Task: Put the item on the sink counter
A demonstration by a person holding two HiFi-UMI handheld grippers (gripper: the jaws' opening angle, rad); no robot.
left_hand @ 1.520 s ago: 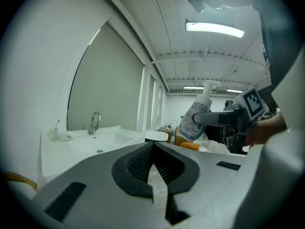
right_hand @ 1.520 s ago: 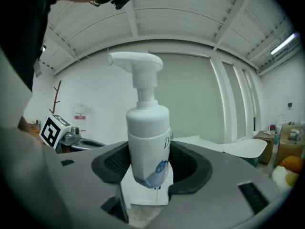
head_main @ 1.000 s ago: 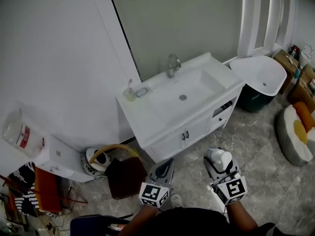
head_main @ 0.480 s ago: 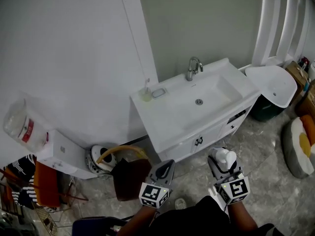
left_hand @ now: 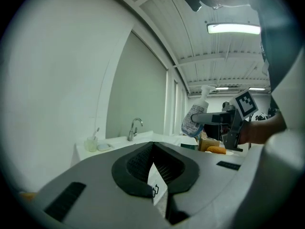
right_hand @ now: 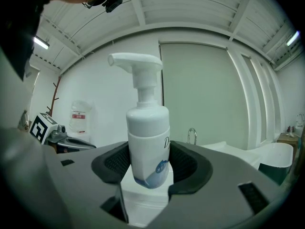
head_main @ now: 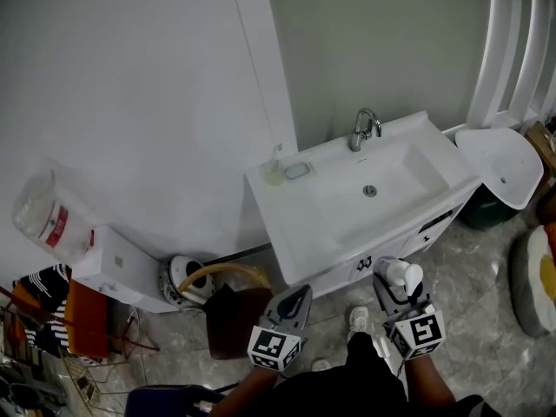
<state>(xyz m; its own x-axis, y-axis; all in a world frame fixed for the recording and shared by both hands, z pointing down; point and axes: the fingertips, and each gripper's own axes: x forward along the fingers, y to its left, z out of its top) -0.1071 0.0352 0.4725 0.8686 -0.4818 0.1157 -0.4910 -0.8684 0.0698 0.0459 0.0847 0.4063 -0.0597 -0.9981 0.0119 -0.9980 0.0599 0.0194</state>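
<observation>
A white pump bottle (right_hand: 147, 142) stands upright between the pads of my right gripper (right_hand: 147, 170), which is shut on its lower body. In the head view the bottle (head_main: 402, 275) and right gripper (head_main: 396, 283) hover over the floor just in front of the white sink counter (head_main: 291, 220), below its cabinet doors. My left gripper (head_main: 295, 294) is beside it to the left, jaws together and holding nothing. The left gripper view shows its pads (left_hand: 143, 162) meeting, with the bottle (left_hand: 194, 119) off to the right.
On the counter are a faucet (head_main: 365, 129), a basin (head_main: 382, 181), a cup with a toothbrush (head_main: 274, 174) and a soap dish (head_main: 296, 171). A white tub (head_main: 499, 150) stands to the right. A brown bag (head_main: 234, 315) and a white box (head_main: 117, 268) lie to the left.
Both grippers have moved toward the sink cabinet, the bottle still held. The counter now sits lower and more to the right in the head view, closer to the grippers.
</observation>
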